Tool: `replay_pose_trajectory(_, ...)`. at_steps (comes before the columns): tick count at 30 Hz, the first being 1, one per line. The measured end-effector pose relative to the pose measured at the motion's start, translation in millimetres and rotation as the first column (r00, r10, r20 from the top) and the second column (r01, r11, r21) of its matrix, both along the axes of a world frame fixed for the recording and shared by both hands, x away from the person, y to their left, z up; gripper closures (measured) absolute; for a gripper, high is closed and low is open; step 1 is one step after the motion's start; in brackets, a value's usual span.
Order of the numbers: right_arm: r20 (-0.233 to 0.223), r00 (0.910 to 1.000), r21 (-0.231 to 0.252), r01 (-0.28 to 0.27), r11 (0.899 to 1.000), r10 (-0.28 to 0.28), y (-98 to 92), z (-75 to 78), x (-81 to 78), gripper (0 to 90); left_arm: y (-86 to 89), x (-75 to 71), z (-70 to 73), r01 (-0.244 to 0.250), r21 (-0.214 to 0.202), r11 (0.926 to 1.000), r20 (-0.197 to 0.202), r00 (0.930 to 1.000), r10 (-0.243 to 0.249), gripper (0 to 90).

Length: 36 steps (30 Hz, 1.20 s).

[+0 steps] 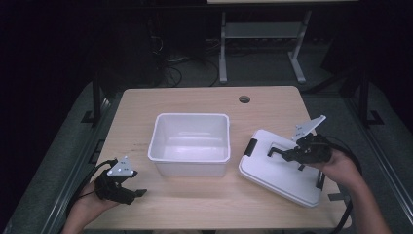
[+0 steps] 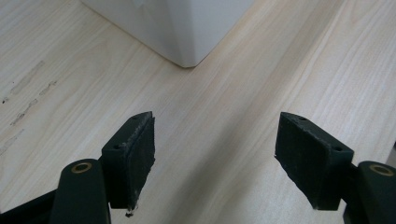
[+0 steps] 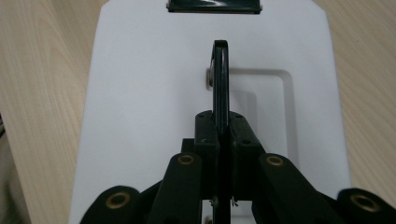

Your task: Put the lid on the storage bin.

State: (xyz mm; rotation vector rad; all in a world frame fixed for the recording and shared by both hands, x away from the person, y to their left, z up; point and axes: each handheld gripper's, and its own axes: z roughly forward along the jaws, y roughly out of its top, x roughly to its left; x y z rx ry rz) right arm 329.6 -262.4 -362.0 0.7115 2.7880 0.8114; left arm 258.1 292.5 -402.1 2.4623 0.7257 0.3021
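Observation:
A white plastic bin stands open in the middle of the wooden table, and its corner shows in the left gripper view. To its right is the white lid, with a thin black handle standing up from its top. My right gripper is shut on that handle, the pads pressed on both its sides. Near the table's front left, my left gripper is open over bare wood with nothing between its fingers.
Black latches sit at the lid's ends. A round cable hole is at the table's far edge. A grey table frame stands on the floor behind. Bare wood lies between the bin and my left gripper.

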Motion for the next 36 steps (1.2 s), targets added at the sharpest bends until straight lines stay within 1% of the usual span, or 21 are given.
replay_pose_trajectory(4, 0.001, 1.0000, -0.005, -0.001, 1.000, 0.001, -0.1, 8.2, 0.4, 83.8, 1.0, -0.3, 0.1, -0.004, -0.009, 1.0000, 0.005, 1.0000, 0.004, 28.6)
replay_pose_trajectory(11, 0.015, 0.9999, 0.010, -0.005, 1.000, 0.005, -1.5, 25.6, -0.7, 83.8, 1.6, -0.3, 0.7, -0.006, -0.012, 0.9999, 0.004, 1.0000, 0.006, 28.7)
replay_pose_trajectory(18, 0.016, 0.9993, -0.003, -0.033, 0.999, 0.033, 2.3, 44.7, -1.2, 83.8, 0.8, -0.1, -0.3, -0.004, -0.014, 0.9999, -0.001, 1.0000, 0.004, 28.5)
replay_pose_trajectory(25, 0.041, 0.9980, -0.014, -0.049, 0.999, 0.049, 6.2, 64.7, -1.4, 83.8, 0.3, -1.1, 0.7, -0.004, -0.018, 0.9998, 0.006, 1.0000, 0.004, 28.4)
replay_pose_trajectory(30, 0.056, 0.9971, -0.009, -0.051, 0.999, 0.051, 6.7, 80.4, -2.9, 83.8, 0.3, -0.9, 0.2, -0.001, -0.014, 0.9999, 0.003, 1.0000, 0.001, 28.4)
replay_pose_trajectory(36, 0.071, 0.9956, -0.017, -0.061, 0.998, 0.062, 8.2, 94.7, -2.7, 83.9, 0.6, -1.1, 0.6, 0.000, -0.014, 0.9999, 0.003, 1.0000, 0.000, 28.3)
